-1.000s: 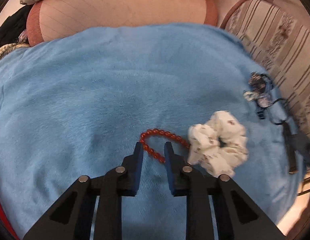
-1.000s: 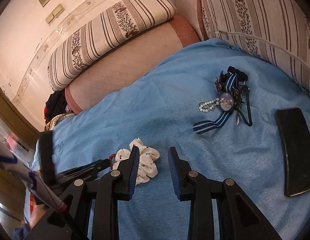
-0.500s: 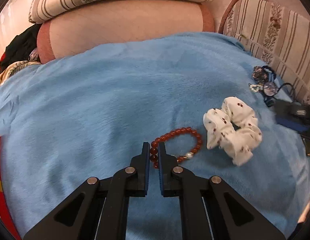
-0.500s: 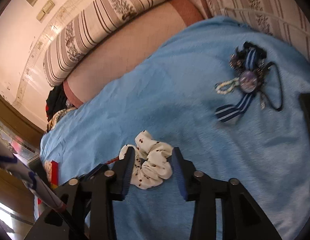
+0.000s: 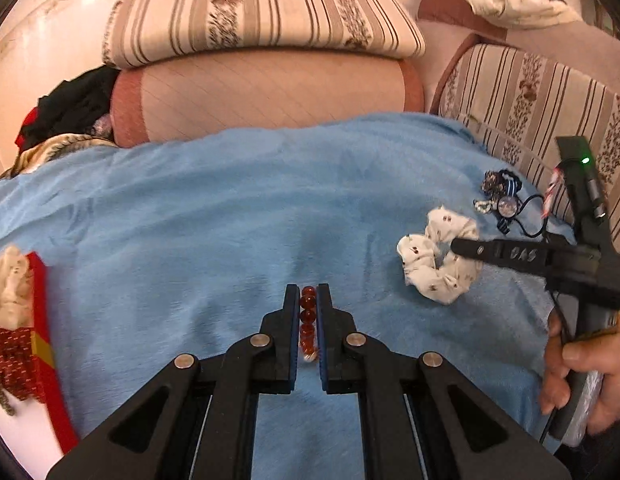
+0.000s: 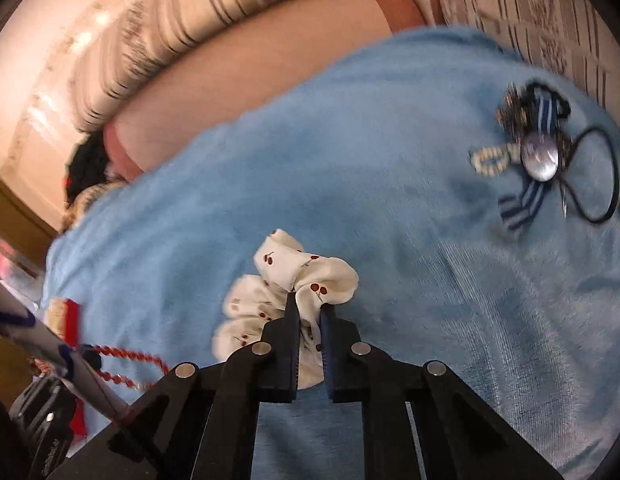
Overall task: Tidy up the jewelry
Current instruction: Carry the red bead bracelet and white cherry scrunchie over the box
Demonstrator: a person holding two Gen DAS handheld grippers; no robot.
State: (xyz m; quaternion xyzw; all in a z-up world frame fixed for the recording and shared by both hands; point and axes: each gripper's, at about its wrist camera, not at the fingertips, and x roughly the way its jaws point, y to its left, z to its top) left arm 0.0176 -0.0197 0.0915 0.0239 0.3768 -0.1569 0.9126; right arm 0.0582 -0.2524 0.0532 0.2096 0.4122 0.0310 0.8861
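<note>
On the blue blanket [image 5: 189,216], the left gripper [image 5: 308,294] pinches one red bead bracelet [image 5: 307,320], the right gripper [image 6: 310,308], just closed, clamps one cherry-print scrunchie [image 6: 277,292], beyond it a jewelry cluster [image 6: 538,152].

Both wrist views look steeply down, close over one blue blanket [image 5: 189,220].
</note>
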